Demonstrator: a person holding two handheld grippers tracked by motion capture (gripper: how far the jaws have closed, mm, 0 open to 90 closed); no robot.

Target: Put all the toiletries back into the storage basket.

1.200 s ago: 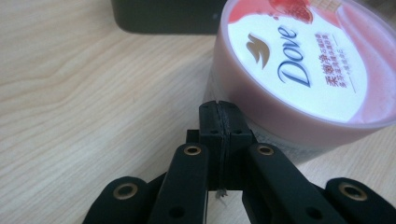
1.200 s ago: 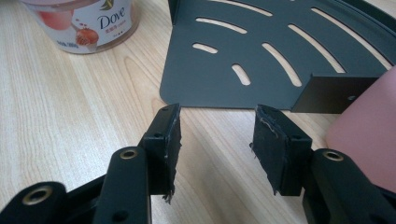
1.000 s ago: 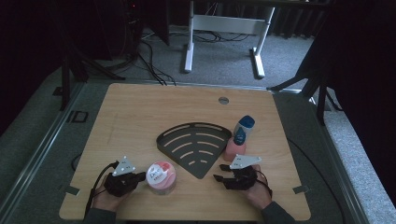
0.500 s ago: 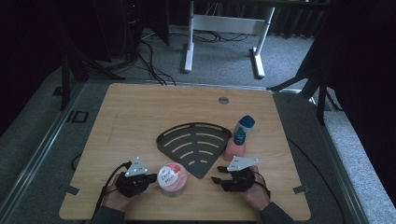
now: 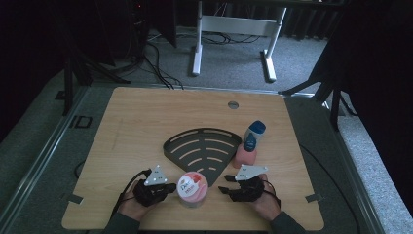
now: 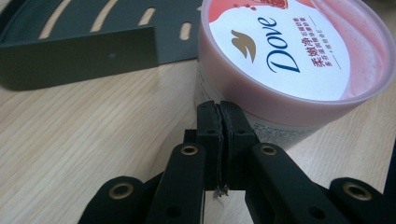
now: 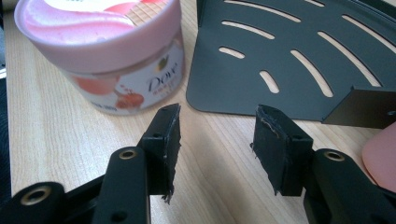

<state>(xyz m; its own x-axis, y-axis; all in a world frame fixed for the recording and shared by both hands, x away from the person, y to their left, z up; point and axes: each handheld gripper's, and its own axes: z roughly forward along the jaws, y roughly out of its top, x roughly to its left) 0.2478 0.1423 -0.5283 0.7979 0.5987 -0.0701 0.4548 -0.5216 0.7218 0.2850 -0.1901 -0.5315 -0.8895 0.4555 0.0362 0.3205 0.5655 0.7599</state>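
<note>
A pink Dove jar (image 5: 192, 187) with a white lid label stands on the wooden table near its front edge, just in front of a dark slotted corner rack (image 5: 204, 151). My left gripper (image 5: 171, 186) lies at the jar's left, shut with nothing between its jaws. In the left gripper view the closed tips (image 6: 218, 109) rest against the side of the jar (image 6: 289, 51). My right gripper (image 5: 224, 188) lies to the jar's right, open and empty. The right gripper view shows its jaws (image 7: 217, 126) spread over bare wood, with the jar (image 7: 107, 51) ahead left and the rack (image 7: 289, 60) ahead right.
A pink bottle with a blue cap (image 5: 251, 144) stands at the rack's right corner, just behind my right gripper; its pink edge (image 7: 380, 154) appears in the right gripper view. A round hole (image 5: 233, 104) sits near the table's far edge. Cables and a white stand lie on the floor beyond.
My left gripper has slid to the right along the front edge, and the Dove jar has moved right with it, closer to the right gripper. The right gripper has stayed put.
</note>
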